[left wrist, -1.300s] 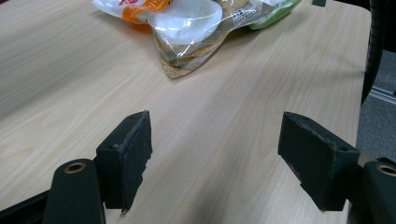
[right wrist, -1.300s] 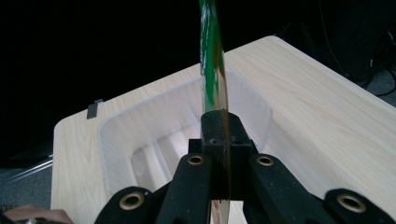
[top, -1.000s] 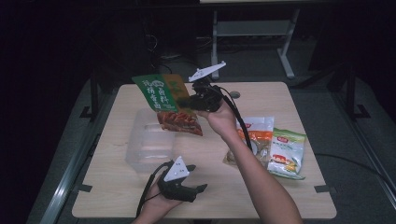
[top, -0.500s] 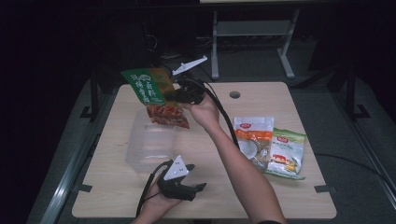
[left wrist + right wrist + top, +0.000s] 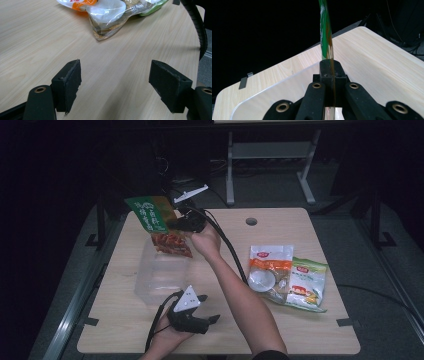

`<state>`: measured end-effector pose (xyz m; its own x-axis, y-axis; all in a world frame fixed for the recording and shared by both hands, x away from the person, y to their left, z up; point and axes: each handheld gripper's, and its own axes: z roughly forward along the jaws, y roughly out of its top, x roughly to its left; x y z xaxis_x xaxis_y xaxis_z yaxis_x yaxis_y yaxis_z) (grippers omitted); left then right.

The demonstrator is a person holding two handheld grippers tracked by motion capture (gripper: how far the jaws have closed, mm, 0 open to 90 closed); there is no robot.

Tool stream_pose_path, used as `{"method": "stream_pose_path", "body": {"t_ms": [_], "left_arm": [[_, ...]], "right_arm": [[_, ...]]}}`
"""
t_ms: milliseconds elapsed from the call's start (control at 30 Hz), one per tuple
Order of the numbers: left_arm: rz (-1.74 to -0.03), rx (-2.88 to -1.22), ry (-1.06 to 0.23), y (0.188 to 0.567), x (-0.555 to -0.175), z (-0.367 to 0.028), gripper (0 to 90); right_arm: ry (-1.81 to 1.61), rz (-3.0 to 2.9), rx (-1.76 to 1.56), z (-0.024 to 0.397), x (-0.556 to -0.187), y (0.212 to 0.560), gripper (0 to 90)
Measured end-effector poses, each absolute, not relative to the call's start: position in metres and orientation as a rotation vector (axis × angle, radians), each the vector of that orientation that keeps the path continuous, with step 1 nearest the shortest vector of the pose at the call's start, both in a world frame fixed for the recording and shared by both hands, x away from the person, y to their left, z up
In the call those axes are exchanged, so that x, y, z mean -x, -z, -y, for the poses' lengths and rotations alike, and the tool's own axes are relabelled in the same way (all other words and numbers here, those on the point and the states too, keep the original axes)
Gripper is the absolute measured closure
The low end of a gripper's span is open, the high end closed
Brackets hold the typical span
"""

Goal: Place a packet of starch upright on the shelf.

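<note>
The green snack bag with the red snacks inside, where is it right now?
In the high view the green snack bag hangs at the table's far left, pinched in the right gripper, above the clear plastic container.

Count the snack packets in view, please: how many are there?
3. A green packet hangs in the right hand-held gripper above the clear bin. An orange packet and a light-green packet lie overlapping on the table's right side. Others may lie hidden.

Snack bag (image 5: 159, 222) above container (image 5: 161, 275), packets (image 5: 287, 276) right
</note>
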<state>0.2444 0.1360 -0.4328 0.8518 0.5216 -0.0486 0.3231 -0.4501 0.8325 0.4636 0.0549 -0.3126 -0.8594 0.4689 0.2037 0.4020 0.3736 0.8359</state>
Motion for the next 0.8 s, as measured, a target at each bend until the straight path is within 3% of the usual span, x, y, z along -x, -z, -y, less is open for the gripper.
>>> {"method": "stream_pose_path", "body": {"t_ms": [800], "left_arm": [[-0.605, -2.080, -0.273, 0.431, -0.244, -0.137, 25.4]], "right_arm": [[-1.542, -2.517, -0.914, -0.063, -0.467, 0.353, 89.6]]}}
